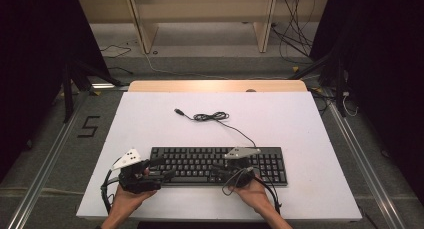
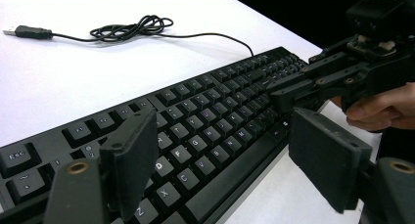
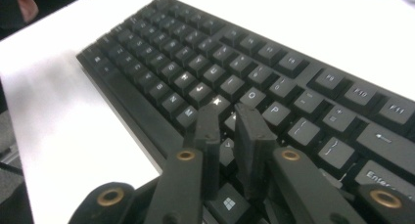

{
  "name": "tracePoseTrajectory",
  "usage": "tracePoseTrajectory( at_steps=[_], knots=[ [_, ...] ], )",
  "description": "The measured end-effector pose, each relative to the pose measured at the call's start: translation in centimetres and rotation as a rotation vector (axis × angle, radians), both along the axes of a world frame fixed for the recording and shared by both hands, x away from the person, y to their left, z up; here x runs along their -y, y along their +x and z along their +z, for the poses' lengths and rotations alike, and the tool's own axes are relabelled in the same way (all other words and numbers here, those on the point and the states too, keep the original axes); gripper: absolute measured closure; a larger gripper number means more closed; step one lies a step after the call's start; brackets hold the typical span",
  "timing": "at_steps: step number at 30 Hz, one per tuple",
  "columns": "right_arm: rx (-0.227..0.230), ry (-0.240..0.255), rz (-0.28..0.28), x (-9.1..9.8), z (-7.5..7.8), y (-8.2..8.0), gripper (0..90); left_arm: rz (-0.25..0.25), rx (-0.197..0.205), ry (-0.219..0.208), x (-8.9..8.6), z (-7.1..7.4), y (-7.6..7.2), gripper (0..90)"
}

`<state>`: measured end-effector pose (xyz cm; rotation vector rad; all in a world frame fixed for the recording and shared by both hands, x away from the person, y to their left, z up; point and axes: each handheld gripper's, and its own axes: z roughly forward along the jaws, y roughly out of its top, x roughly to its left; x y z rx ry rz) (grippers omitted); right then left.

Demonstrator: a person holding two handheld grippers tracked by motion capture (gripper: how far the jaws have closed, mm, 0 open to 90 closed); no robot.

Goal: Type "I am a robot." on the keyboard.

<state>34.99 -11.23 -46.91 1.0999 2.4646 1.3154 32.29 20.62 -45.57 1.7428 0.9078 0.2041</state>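
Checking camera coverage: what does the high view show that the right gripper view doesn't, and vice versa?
High view: the whole white table, the keyboard's coiled cable with its USB plug, both hands, the left gripper. Right gripper view: legible keycaps such as P, and its own jaws nearly together above the keys. Shared: the black keyboard and right gripper.

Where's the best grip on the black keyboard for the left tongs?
Take the black keyboard by its left short end, coming in from the left, jaws above and below the thin edge. It lies flat on the white tabletop, and the open left tongs sit right there.
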Motion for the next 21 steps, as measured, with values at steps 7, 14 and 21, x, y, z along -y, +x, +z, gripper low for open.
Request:
tracePoseTrajectory(
  at_steps=[7,14,21],
  knots=[
    [0.021,0.026,-0.015,1.1,0.7,-0.2,73.7,0.003,-0.004,-0.002,-0.1,0.0,0.0,26.2],
    [0.038,0.049,-0.026,2.1,1.4,-0.5,62.9,0.001,-0.003,0.001,-0.1,0.0,0.0,26.2],
    [0.053,0.071,-0.022,2.8,1.9,-1.1,52.7,0.001,-0.005,0.000,-0.1,0.0,0.0,26.2]
  ],
)
